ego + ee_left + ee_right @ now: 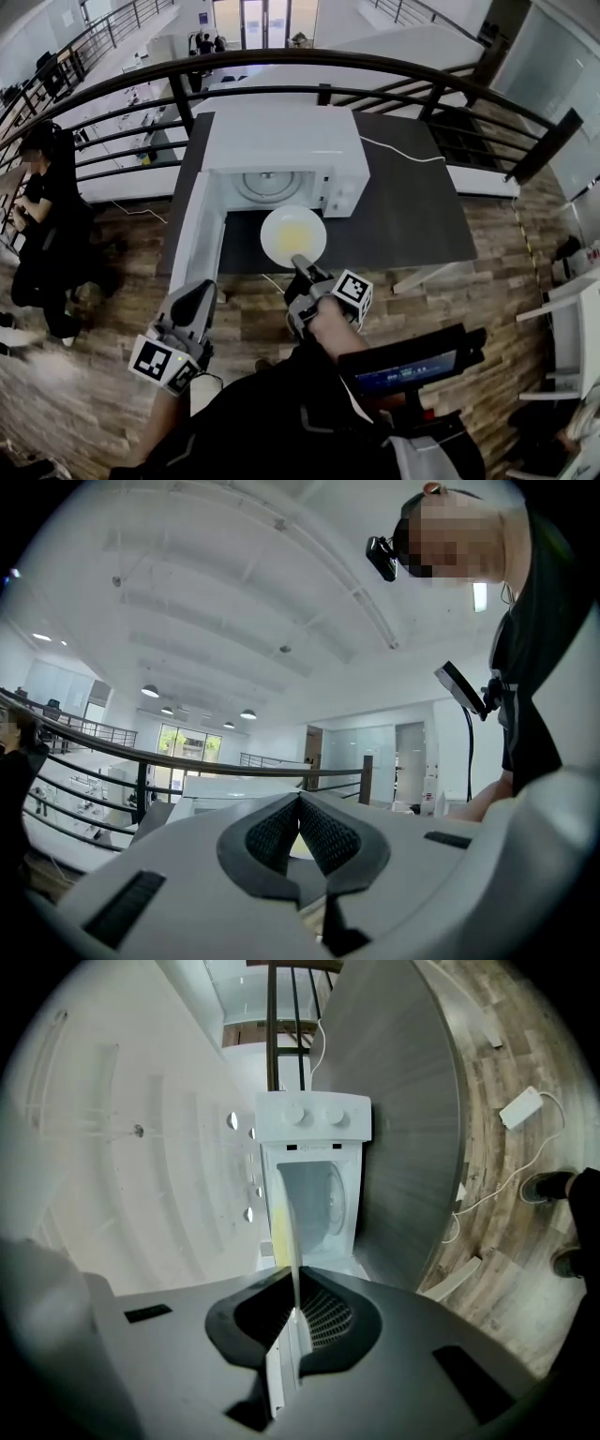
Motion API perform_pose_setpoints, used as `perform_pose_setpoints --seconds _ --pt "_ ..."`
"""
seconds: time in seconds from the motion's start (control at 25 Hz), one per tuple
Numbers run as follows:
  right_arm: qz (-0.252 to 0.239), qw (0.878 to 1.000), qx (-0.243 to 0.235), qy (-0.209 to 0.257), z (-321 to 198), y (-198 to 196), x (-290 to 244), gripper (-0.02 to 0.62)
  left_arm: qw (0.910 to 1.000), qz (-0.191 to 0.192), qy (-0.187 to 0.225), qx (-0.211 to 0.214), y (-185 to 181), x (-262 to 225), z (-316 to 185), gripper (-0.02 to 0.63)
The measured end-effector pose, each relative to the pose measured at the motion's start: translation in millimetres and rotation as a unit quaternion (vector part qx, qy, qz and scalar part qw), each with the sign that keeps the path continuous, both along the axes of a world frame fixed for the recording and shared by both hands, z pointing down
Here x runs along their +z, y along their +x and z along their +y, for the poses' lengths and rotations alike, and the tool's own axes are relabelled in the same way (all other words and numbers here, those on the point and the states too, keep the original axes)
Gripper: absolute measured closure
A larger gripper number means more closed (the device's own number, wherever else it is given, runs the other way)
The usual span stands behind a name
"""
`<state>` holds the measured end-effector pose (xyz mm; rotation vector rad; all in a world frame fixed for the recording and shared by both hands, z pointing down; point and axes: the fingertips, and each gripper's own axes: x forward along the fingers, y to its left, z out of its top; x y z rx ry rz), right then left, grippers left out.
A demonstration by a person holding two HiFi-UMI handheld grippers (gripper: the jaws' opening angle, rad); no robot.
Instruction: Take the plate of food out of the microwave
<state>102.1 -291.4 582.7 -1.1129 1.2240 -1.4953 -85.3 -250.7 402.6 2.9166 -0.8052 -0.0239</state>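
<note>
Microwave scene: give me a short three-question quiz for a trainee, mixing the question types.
1. True or false: the plate sits inside the microwave.
2. Which gripper has its jaws shut on the plate's rim: A left, B right, C neither?
3. Fill in: the microwave's door stands ____.

Key
1. False: it is out in front of the opening.
2. B, the right gripper; the left gripper is empty, jaws together.
3. Open.
</note>
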Motion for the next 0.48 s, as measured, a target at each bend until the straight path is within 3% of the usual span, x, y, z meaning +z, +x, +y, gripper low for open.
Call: perform_pose_setpoints --seconds 0.48 --pt "0.007 1.000 -0.004 0.016 52.5 31.0 -36.5 0.580 0.9995 0.004 0.000 0.033 41.1 1.6 20.8 0.601"
